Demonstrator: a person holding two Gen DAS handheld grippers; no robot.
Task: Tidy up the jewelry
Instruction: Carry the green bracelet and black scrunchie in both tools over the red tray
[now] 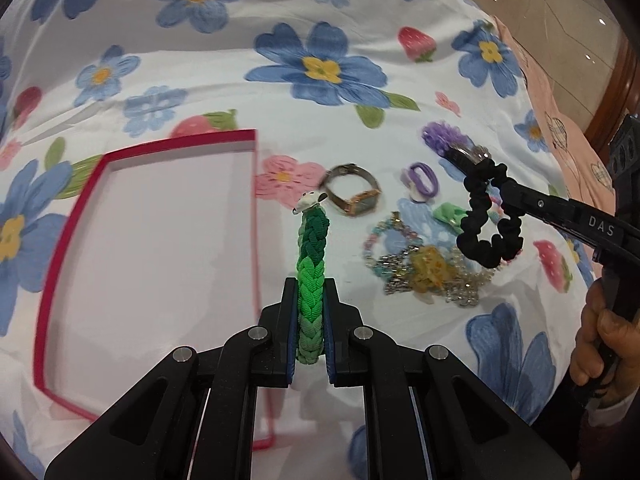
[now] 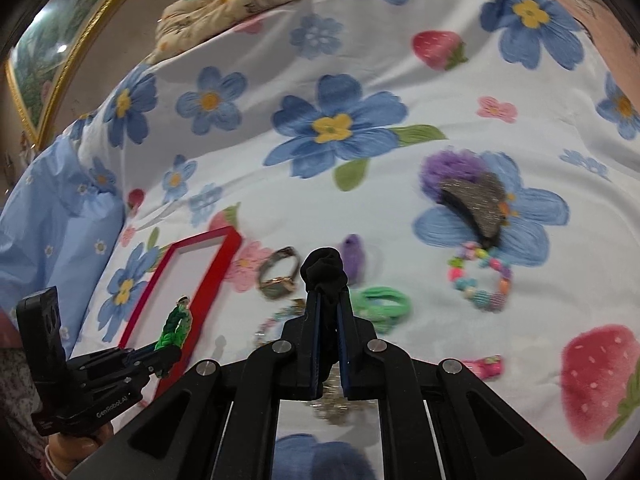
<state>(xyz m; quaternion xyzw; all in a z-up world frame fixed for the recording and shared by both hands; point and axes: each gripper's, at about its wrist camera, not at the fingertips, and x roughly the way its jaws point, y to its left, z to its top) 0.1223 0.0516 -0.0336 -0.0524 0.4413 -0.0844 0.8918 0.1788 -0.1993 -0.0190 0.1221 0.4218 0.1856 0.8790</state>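
1. Left wrist view: red tray (image 1: pixel 160 240) on flowered bedsheet (image 1: pixel 320 8), nothing inside.
2. Left gripper (image 1: pixel 311 292) clamped on green braided bracelet (image 1: pixel 314 248), beside tray's right edge.
3. Right gripper (image 2: pixel 328 300) clamped on black scrunchie (image 2: pixel 324 268), above jewelry pile (image 1: pixel 420 264).

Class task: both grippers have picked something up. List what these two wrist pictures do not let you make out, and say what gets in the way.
- Left wrist view: the green braided bracelet has its near end hidden between the left gripper fingers.
- Left wrist view: the red-rimmed box has its near corner covered by the gripper body.
- Right wrist view: the chain pile sits behind the right gripper, which grips the black scrunchie.
- Right wrist view: the watch face is blurred.
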